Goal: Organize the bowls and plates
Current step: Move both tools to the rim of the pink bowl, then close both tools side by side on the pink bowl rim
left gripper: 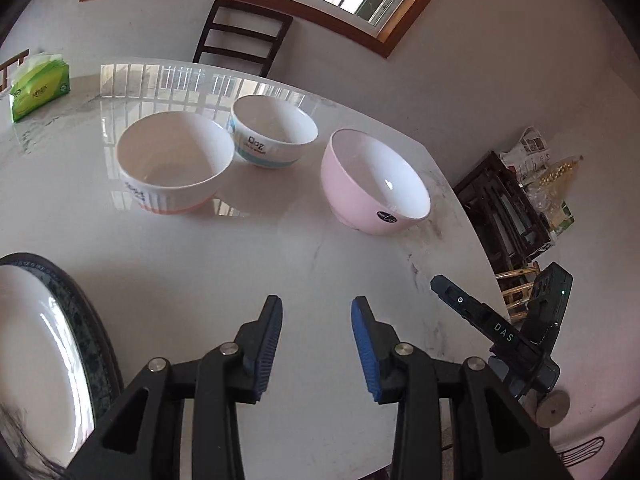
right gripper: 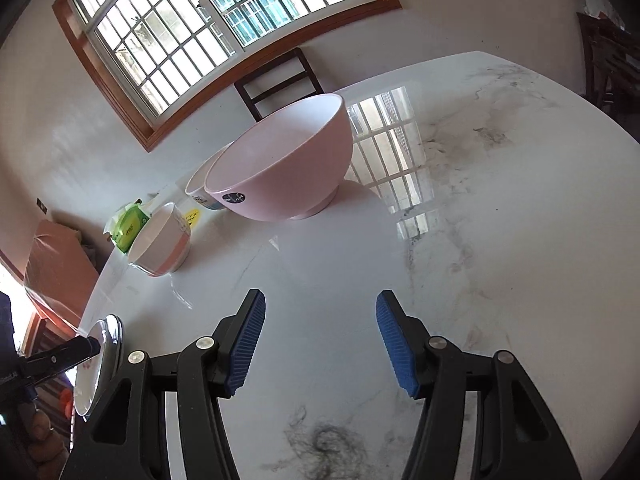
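Three bowls stand on the white marble table: a ribbed white bowl with an orange base, a small white bowl with a blue band behind it, and a pink bowl to the right. A white plate with a dark patterned rim lies at the near left. My left gripper is open and empty, just right of the plate. My right gripper is open and empty over bare table, short of the pink bowl. In the right wrist view the plate is at the far left.
A green tissue pack sits at the table's far left. A dark chair stands behind the table under the window. The table's curved edge runs down the right, with dark wooden furniture and bags beyond it.
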Demonstrator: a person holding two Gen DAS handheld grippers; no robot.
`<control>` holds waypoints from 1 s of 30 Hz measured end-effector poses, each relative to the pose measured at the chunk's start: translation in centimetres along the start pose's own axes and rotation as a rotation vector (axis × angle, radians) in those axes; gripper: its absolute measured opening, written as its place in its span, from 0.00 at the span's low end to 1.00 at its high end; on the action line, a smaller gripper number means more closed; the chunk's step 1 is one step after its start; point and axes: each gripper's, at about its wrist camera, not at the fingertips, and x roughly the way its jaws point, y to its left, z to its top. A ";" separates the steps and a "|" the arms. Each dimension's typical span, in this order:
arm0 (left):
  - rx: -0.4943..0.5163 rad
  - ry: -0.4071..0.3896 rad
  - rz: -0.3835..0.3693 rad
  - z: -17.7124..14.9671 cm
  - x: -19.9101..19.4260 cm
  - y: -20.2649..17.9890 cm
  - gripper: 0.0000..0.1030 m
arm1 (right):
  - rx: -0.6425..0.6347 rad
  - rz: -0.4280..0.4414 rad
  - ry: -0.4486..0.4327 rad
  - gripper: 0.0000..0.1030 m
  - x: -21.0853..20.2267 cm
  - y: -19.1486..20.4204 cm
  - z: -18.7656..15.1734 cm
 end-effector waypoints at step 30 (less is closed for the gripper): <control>0.017 0.088 0.179 10.0 12.7 -4.4 0.17 | -0.048 -0.070 0.248 0.19 9.4 -0.4 13.6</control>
